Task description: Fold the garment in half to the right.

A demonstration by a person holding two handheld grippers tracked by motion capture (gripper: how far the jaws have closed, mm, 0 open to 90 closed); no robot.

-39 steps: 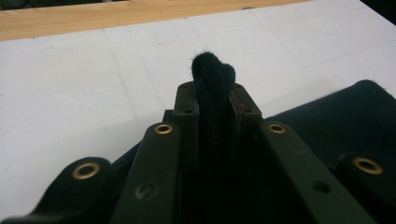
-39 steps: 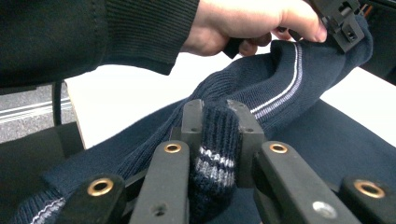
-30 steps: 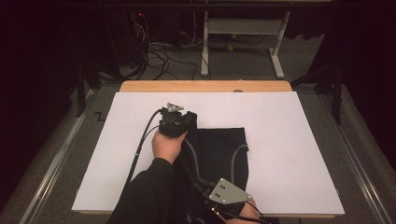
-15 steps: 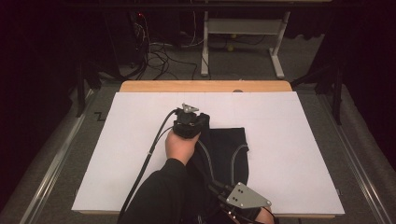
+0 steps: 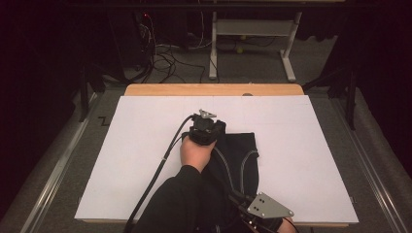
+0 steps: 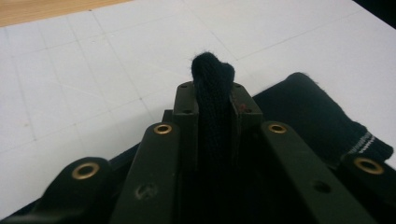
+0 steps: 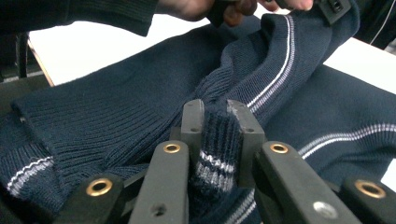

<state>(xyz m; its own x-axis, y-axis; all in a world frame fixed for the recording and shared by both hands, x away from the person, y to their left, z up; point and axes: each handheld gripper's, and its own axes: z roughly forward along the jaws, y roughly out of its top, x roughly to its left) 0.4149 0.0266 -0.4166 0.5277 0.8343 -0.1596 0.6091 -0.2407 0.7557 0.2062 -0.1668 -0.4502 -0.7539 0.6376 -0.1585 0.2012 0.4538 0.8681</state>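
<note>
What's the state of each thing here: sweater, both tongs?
Sweater: dark navy knit with pale stripes, bunched on the white table sheet, pinched at two places.
Left tongs: shut on a fold of the sweater.
Right tongs: shut on a ribbed, striped edge of the sweater.

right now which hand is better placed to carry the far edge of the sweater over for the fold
Left. The left gripper is shut on the dark sweater at its far edge, over the white table. The right gripper pinches the near ribbed hem, better as an anchor.
</note>
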